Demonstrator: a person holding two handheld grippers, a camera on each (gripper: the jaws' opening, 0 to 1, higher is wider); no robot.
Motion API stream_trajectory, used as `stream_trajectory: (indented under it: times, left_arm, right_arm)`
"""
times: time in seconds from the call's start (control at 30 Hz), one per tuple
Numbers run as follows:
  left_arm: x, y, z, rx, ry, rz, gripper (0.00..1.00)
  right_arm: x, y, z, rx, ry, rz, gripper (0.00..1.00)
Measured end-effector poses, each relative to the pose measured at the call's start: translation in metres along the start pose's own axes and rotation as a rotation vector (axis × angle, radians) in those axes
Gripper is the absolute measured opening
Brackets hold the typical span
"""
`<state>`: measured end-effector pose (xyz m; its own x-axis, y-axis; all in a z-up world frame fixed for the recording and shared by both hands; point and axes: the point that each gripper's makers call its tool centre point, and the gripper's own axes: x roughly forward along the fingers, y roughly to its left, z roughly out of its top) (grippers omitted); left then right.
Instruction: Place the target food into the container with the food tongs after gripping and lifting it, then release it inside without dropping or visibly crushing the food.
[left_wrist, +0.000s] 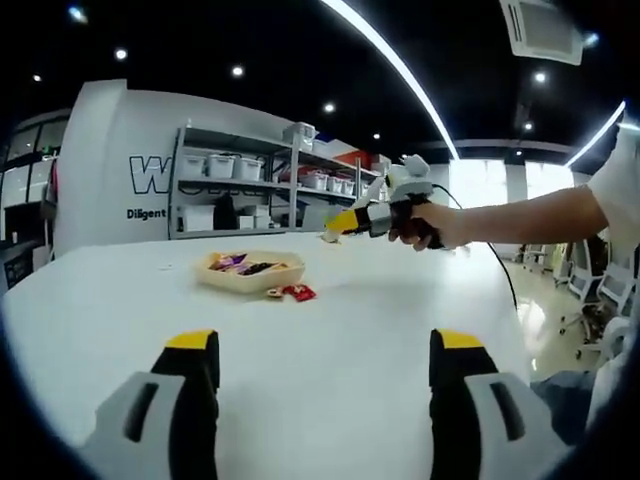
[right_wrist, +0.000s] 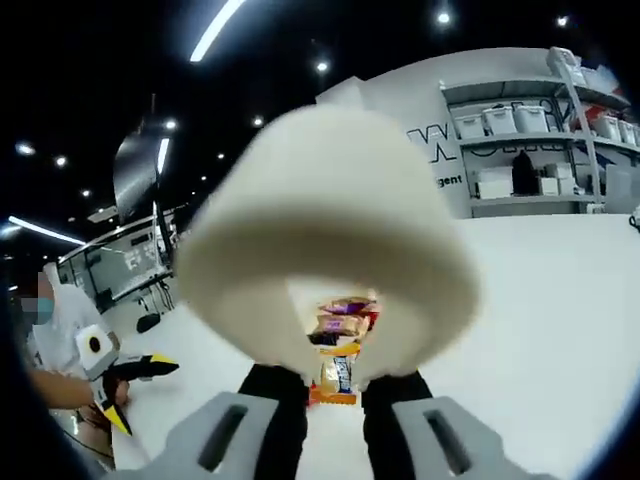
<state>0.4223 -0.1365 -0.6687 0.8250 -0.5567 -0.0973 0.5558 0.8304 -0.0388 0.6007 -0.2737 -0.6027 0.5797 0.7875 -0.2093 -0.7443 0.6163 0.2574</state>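
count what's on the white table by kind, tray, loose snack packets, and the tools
tray: 1, with several packets inside, too small to count
loose red snack packet: 1, beside the tray
left tool: 1
right tool: 1, shut on a pale cream loop
total: 4

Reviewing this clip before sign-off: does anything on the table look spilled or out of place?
One thing: a red wrapped snack lies on the white table just outside the tan tray, near its front corner, while the other wrapped snacks sit inside it. It looks dropped or left out. Nothing appears damaged.
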Motion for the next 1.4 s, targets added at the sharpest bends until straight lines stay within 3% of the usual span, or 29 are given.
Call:
stream_trajectory:
  times: [0.43, 0.63, 1.03, 1.4]
  left_arm:
    - [0.0, -0.002, -0.001, 0.014, -0.001, -0.002, 0.86]
    - [0.0, -0.003, -0.001, 0.015, 0.001, -0.005, 0.86]
    - [0.001, -0.003, -0.002, 0.021, 0.005, -0.008, 0.86]
    - [0.002, -0.006, -0.005, 0.038, 0.015, -0.014, 0.86]
  right_arm:
    - [0.036, 0.021, 0.012, -0.034, 0.023, 0.002, 0.13]
    - [0.045, 0.009, 0.015, -0.036, 0.03, -0.019, 0.14]
    - [0.062, -0.005, 0.006, -0.036, 0.06, -0.052, 0.14]
    - [0.085, -0.021, -0.016, -0.046, 0.119, -0.089, 0.14]
